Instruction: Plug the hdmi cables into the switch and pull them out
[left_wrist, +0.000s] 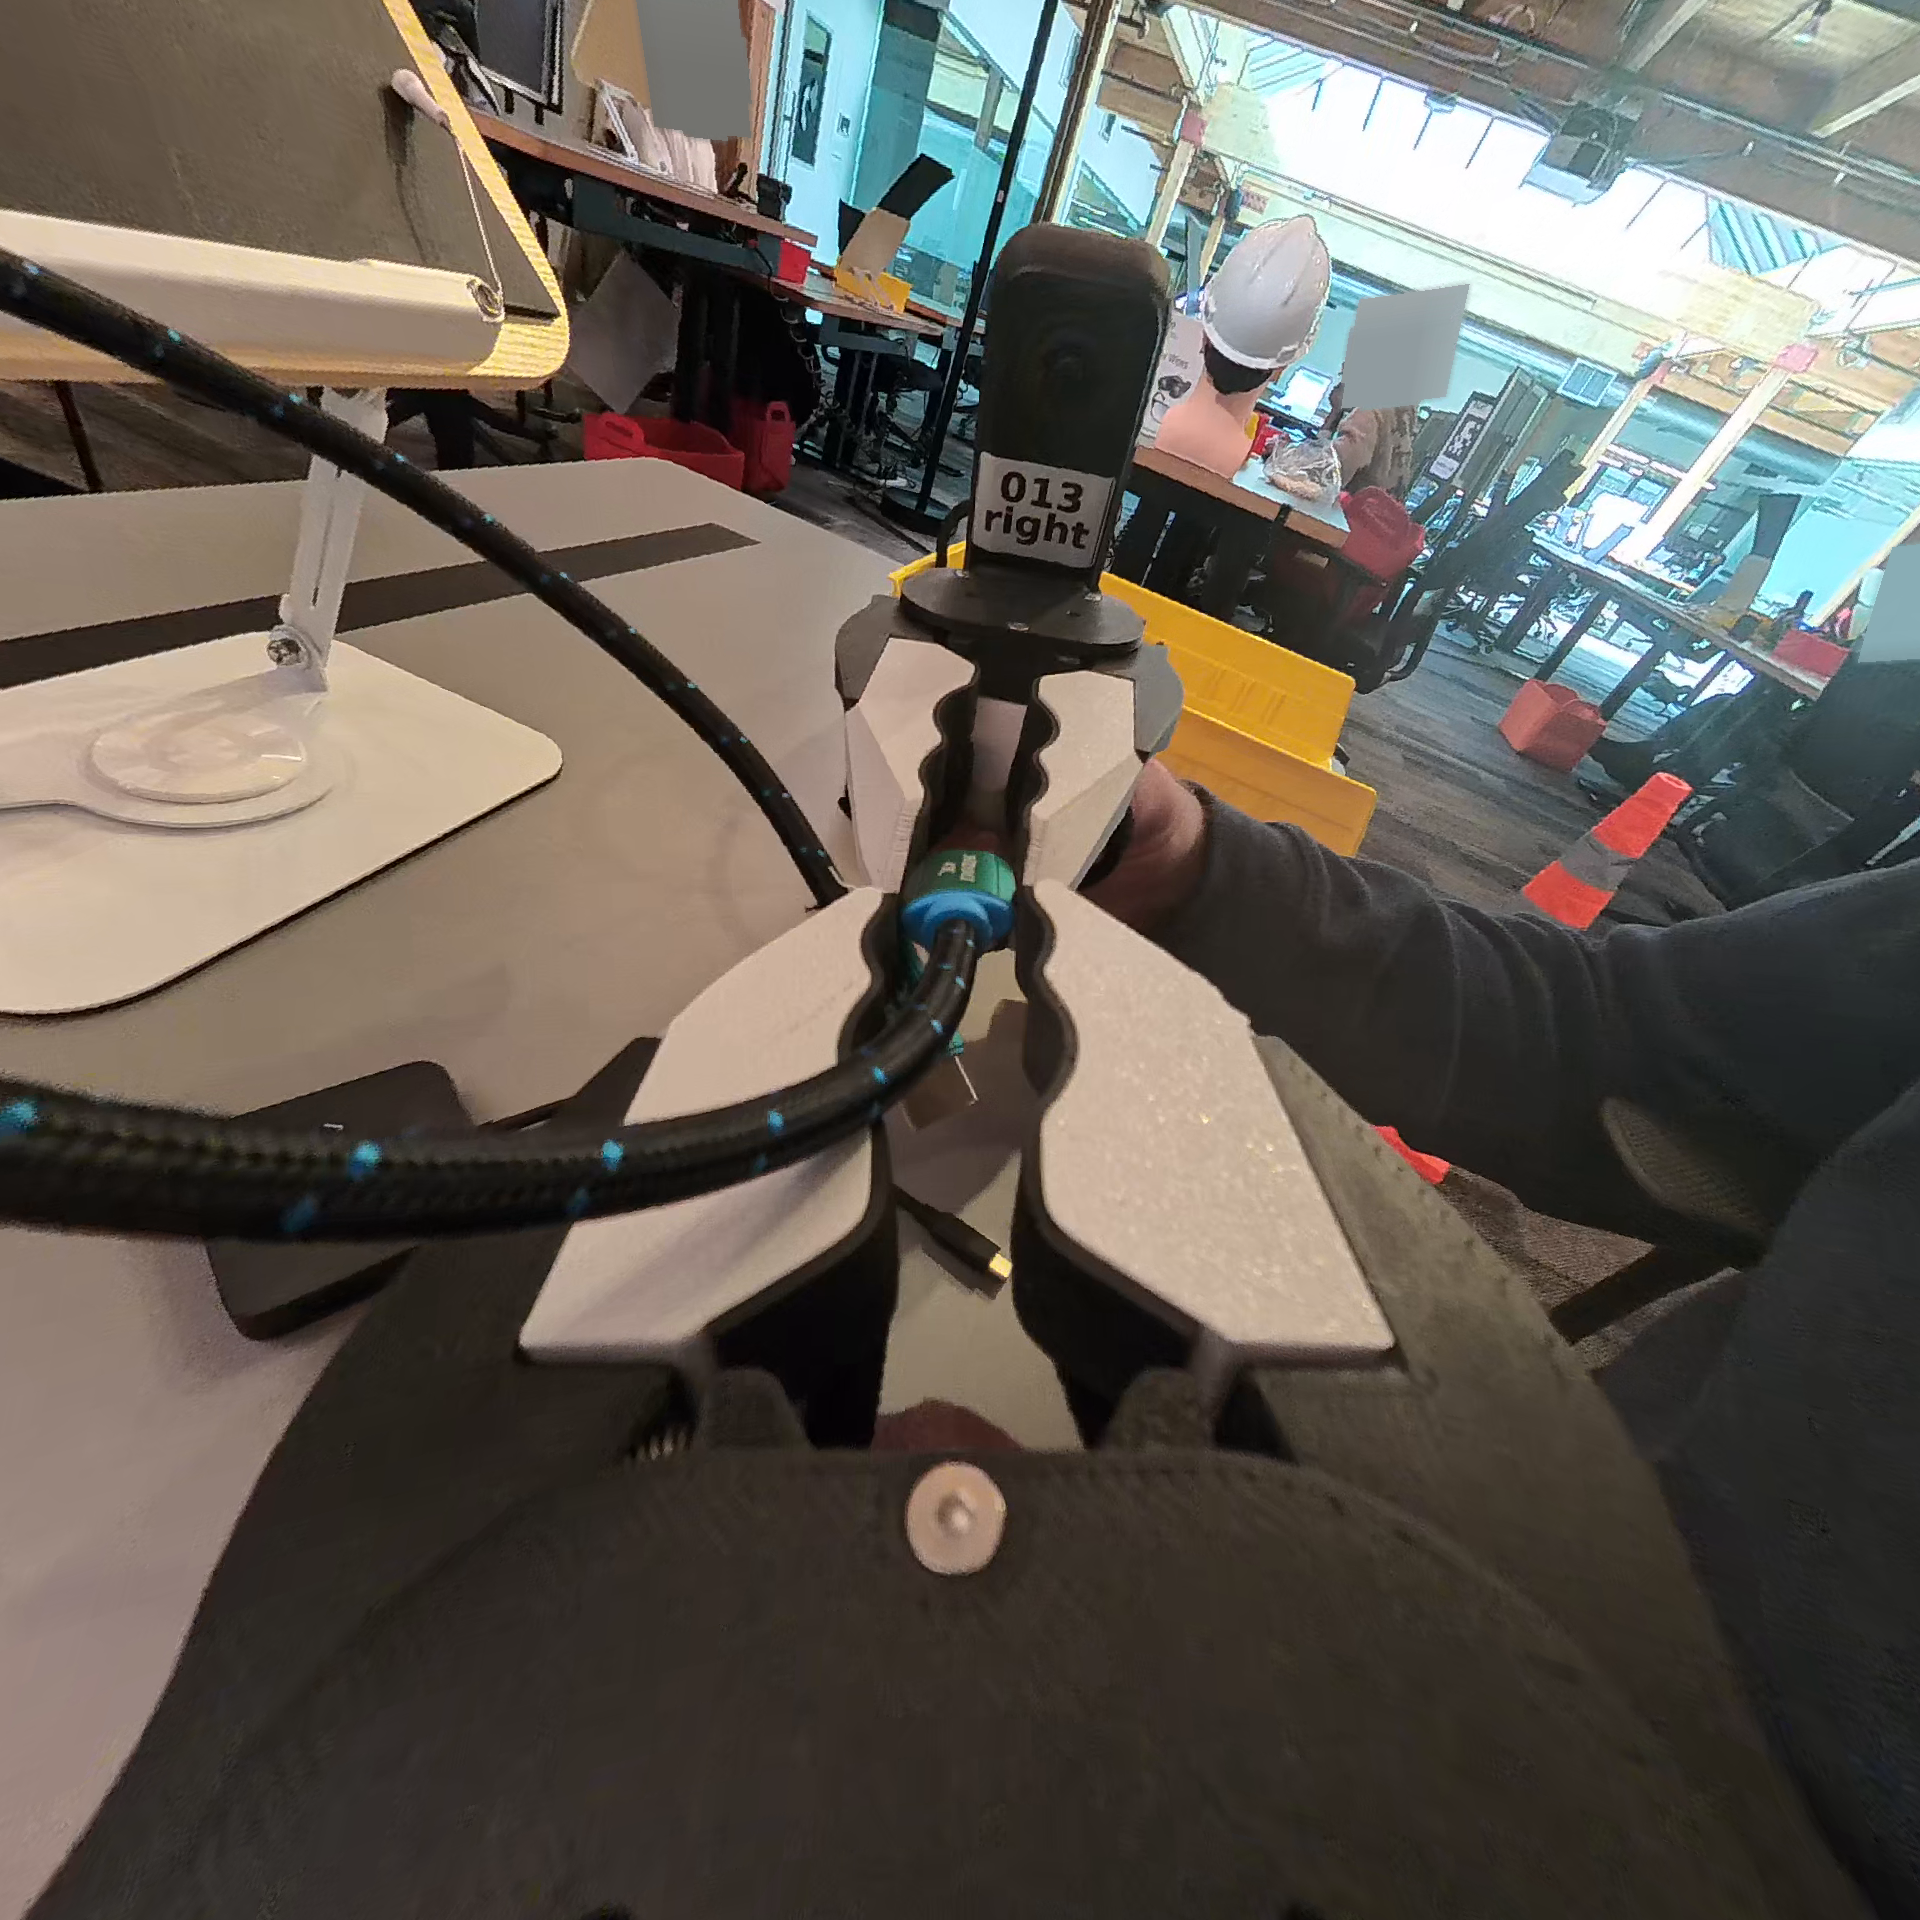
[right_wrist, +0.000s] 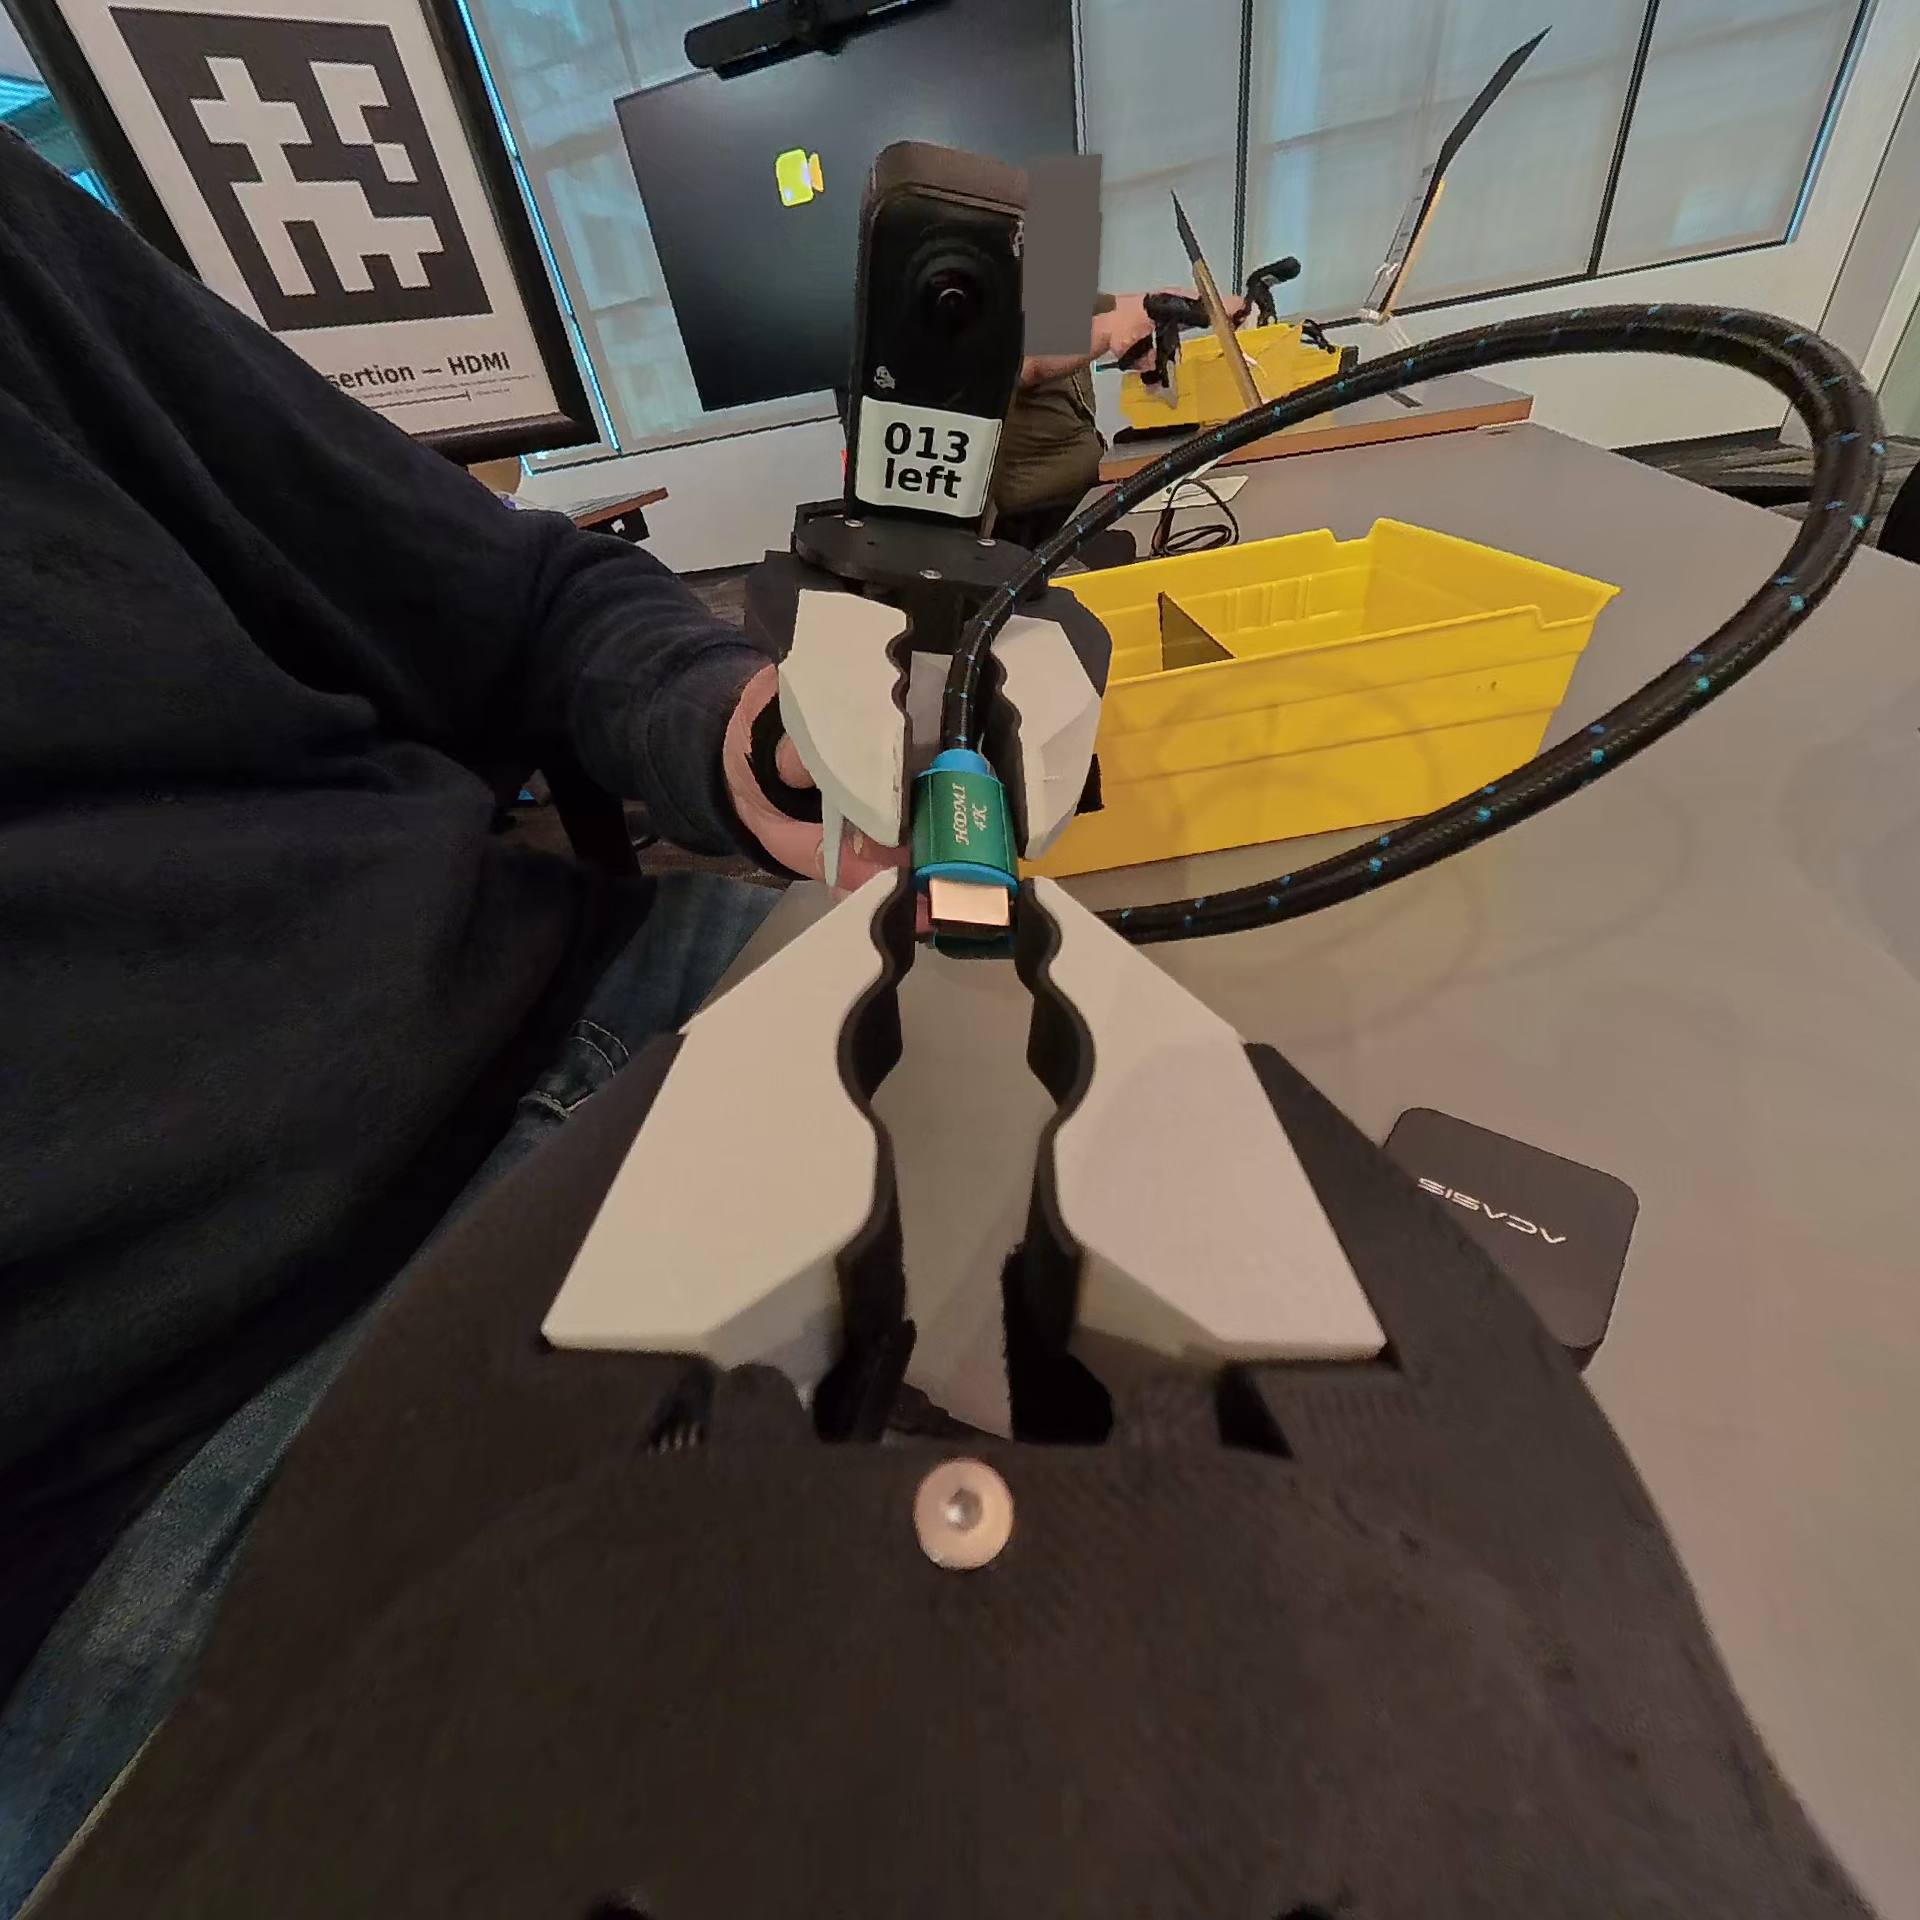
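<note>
A green HDMI plug (left_wrist: 956, 873) with a blue collar and a black braided cable (left_wrist: 436, 1164) hangs in the air between my two grippers, which face each other tip to tip. My left gripper (left_wrist: 956, 914) is shut on the collar end, and the cable runs back through its jaws and off to the left. In the right wrist view the plug (right_wrist: 958, 821) points its gold tip at my right gripper (right_wrist: 961, 899), whose fingertips close on the plug's front end. The cable (right_wrist: 1766, 644) loops wide to the right. The black switch box (right_wrist: 1507, 1236) lies flat on the table, also in the left wrist view (left_wrist: 332, 1195).
A yellow bin (right_wrist: 1351, 707) stands on the grey table (right_wrist: 1662, 987) behind the grippers. A white stand (left_wrist: 260, 769) with a tilted board is at the left. A thin black cable with a small gold plug (left_wrist: 966, 1242) lies under my left fingers. The person's dark sleeves flank both grippers. Only a small space, under 4 cm, lies between the two pairs of fingers.
</note>
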